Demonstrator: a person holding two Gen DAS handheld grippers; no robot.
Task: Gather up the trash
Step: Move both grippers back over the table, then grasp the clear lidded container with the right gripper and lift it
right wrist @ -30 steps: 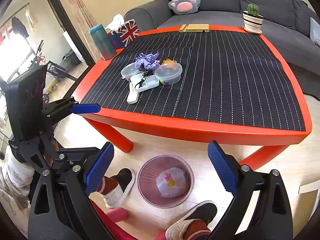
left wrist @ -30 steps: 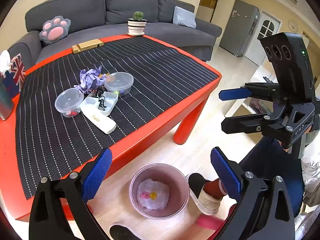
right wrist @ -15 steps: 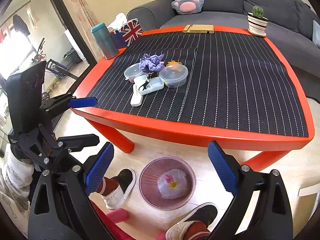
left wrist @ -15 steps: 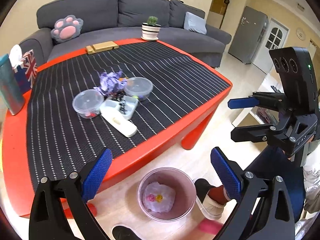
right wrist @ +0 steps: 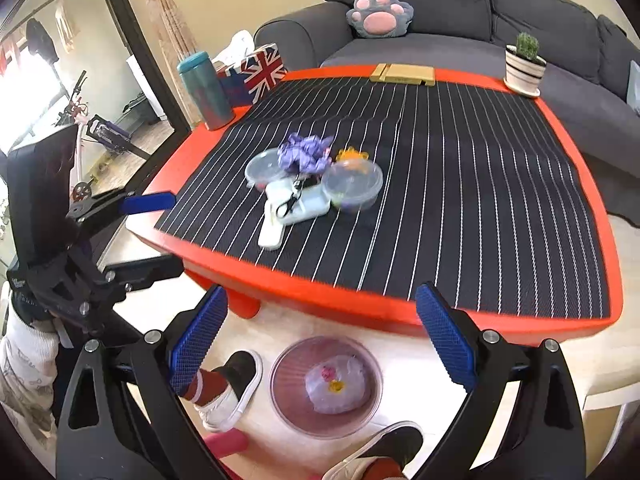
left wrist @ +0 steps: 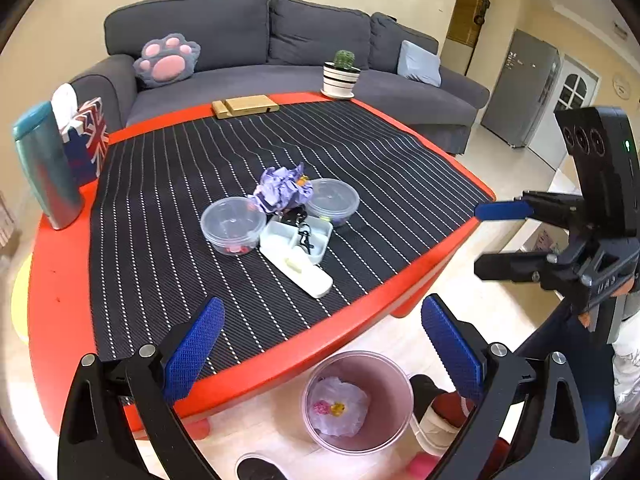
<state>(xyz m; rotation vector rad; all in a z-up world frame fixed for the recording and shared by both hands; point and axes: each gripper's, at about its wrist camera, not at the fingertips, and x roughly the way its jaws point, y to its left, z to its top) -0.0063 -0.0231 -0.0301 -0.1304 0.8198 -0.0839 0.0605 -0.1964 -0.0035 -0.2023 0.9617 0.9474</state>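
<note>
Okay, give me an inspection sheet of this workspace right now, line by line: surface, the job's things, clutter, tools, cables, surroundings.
Surface: red table under a striped black mat.
Job's things: crumpled purple paper, two clear tubs, white tray clustered mid-mat; pink bin on the floor already holds a wad.
Clutter: teal tumbler, flag box, cactus pot, wooden block.
Tools: left tool and right tool open, empty.
Cables: nothing seen.
Surroundings: grey sofa.

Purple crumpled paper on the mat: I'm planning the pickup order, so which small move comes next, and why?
Probably advance the left tongs forward over the table edge toward the purple crumpled paper. Both tongs are open and empty, the right tongs too. The paper sits between two clear tubs, exposed on top, and the bin on the floor already holds one wad.
</note>
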